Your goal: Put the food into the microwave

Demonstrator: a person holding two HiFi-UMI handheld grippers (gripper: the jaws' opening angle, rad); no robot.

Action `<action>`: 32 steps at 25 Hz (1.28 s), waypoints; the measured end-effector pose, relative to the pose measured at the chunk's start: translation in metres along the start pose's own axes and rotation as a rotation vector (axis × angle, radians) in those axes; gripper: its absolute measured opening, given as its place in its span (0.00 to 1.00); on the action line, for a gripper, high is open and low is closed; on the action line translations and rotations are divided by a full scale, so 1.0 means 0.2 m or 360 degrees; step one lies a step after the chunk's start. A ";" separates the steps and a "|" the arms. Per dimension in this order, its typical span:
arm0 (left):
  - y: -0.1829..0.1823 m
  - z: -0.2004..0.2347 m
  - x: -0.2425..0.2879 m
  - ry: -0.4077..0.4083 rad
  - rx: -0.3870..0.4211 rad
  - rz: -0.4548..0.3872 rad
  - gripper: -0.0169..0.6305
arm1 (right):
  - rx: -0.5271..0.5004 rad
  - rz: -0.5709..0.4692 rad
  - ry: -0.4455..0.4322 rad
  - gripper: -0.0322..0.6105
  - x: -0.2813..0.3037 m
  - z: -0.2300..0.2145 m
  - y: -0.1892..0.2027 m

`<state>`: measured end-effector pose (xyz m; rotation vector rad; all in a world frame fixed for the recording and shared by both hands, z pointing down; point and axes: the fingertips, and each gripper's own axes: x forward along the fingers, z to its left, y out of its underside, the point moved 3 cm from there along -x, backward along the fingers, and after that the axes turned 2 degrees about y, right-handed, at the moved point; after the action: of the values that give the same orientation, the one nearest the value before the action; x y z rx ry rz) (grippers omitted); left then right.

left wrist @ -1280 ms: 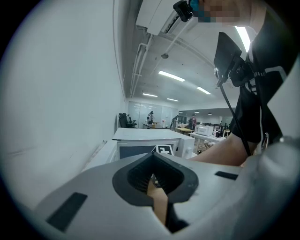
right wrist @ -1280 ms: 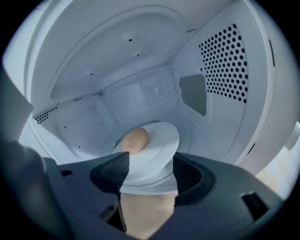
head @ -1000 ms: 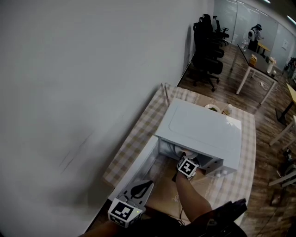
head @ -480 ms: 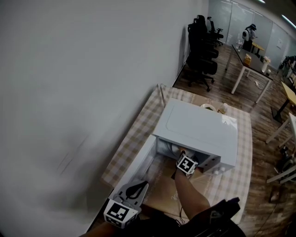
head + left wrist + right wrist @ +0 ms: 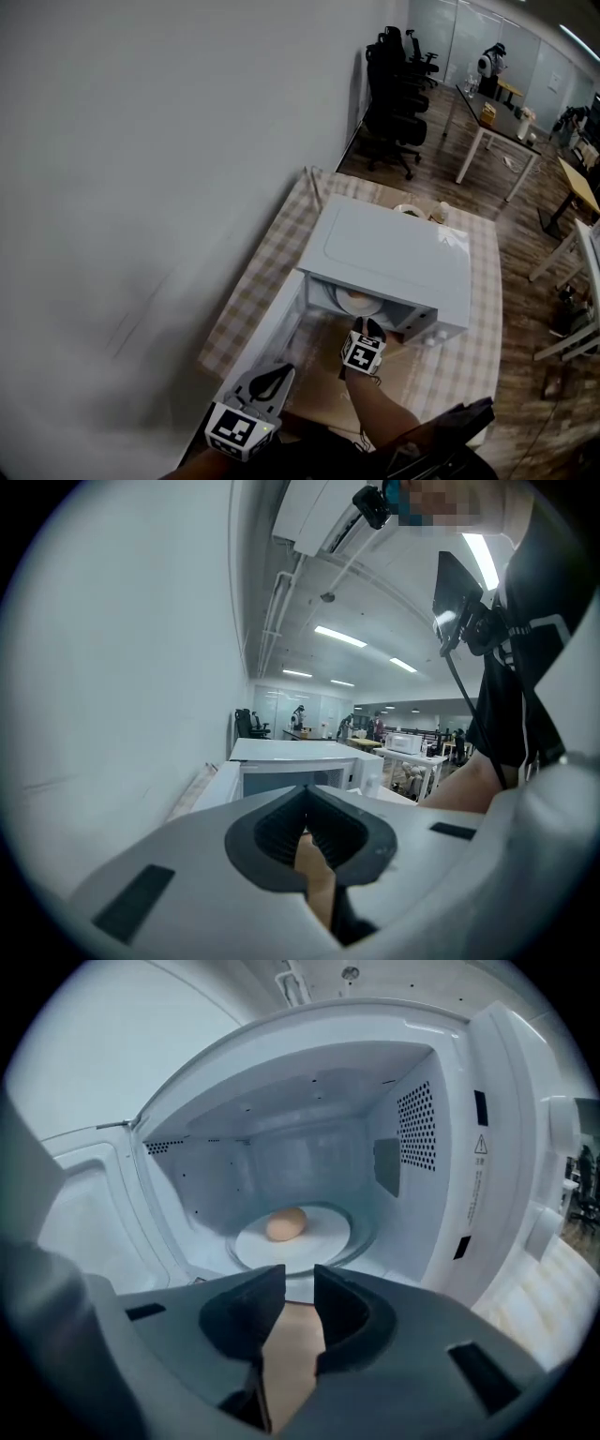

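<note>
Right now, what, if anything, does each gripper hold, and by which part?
Nothing is held. The right gripper, jaws closing, has nothing between them; the food lies on the turntable. The left gripper is shut, empty.

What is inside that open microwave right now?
One small tan, egg-shaped piece of food lies on a round white plate inside the microwave. The cavity's front floor is hidden behind the right gripper, whose empty jaws are closing.
</note>
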<state>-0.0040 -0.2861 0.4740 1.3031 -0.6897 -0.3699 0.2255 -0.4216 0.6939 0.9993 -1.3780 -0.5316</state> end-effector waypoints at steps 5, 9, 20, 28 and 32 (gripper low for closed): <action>0.01 0.01 -0.01 -0.0020 -0.0014 0.0005 0.04 | -0.0072 0.0038 -0.0022 0.16 0.05 0.03 0.02; 0.02 0.01 -0.03 -0.0043 -0.0014 0.0015 0.04 | -0.0079 0.0051 0.0002 0.15 0.10 0.02 0.00; 0.02 -0.01 -0.09 -0.0071 -0.0048 -0.0028 0.04 | 0.0016 0.0095 0.0031 0.15 0.14 0.01 -0.06; 0.02 -0.04 -0.15 -0.0033 -0.0030 -0.0070 0.04 | 0.0074 0.0025 -0.0142 0.13 -0.10 0.11 -0.05; 0.00 -0.04 -0.19 0.0006 -0.0037 -0.0123 0.04 | 0.0151 -0.0050 -0.0302 0.08 -0.29 0.18 -0.10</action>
<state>-0.0269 -0.2571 0.4638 1.3105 -0.6315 -0.4366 0.1866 -0.3933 0.6416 1.0698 -1.5701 -0.6014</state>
